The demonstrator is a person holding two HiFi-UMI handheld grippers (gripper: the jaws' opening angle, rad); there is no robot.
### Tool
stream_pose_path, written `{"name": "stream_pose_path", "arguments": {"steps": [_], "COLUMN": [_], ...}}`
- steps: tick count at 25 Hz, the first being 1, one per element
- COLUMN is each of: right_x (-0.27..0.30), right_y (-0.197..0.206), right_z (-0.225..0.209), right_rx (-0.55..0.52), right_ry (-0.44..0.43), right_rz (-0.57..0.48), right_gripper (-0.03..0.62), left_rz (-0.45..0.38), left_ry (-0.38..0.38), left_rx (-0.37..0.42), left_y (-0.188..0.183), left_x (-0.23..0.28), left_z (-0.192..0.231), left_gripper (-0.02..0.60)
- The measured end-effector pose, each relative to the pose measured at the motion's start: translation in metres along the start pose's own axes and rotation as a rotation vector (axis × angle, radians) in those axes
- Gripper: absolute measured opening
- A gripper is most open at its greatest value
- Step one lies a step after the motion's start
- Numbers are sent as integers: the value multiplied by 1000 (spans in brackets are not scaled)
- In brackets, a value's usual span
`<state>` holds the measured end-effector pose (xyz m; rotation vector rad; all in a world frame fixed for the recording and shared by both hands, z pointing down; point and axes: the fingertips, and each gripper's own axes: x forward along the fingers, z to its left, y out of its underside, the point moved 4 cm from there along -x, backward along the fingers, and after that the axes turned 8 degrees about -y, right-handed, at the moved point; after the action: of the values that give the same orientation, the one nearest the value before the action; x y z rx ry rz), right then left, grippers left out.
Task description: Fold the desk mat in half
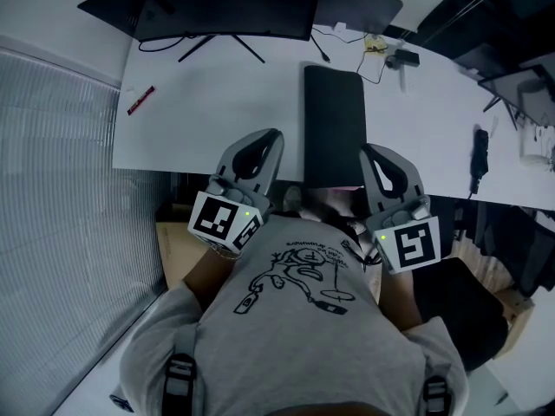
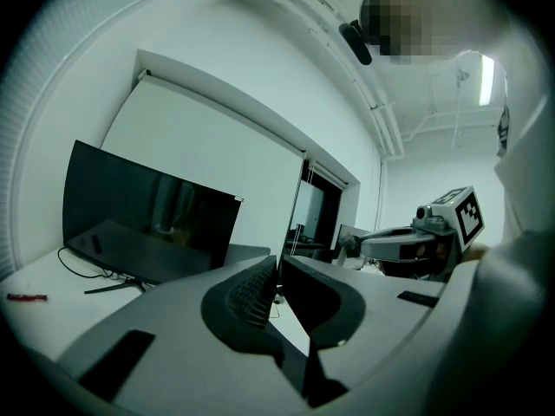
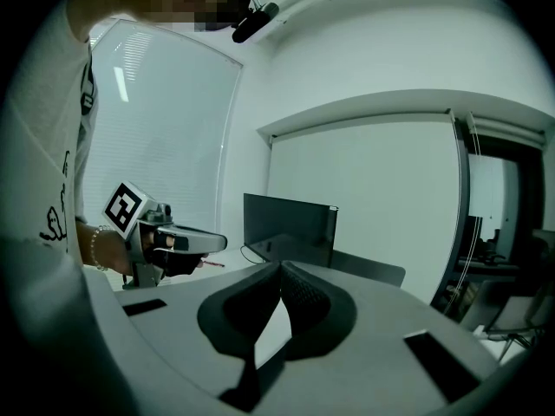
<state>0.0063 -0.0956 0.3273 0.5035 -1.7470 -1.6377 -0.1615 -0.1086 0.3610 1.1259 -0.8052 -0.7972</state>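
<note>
Desk mat [image 1: 334,124] lies ahead between my left gripper [image 1: 270,137] and right gripper [image 1: 369,151], both closed on nothing; it looks already folded, so next I'd check its edges.

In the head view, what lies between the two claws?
The mat: its near end sits between the left claw and the right claw, shown in the head view.

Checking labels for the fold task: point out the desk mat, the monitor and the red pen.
desk mat [image 1: 335,124]: head view, middle of its dark top surface.
monitor [image 1: 230,3]: head view, middle of its dark panel.
red pen [image 1: 140,100]: head view, mid-barrel.
</note>
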Motion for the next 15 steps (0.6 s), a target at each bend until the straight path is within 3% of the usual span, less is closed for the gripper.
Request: {"name": "stream_pose_path", "arguments": {"steps": [15], "right_x": [-1], "right_y": [4], "right_z": [8], "right_rx": [-15], "right_ry": [6], "right_rz": [15], "right_gripper": [6], "left_rz": [6], "left_ry": [11], "left_rx": [-2], "left_y": [2], "left_x": [-5], "left_z": [-2], "left_gripper": [35]}}
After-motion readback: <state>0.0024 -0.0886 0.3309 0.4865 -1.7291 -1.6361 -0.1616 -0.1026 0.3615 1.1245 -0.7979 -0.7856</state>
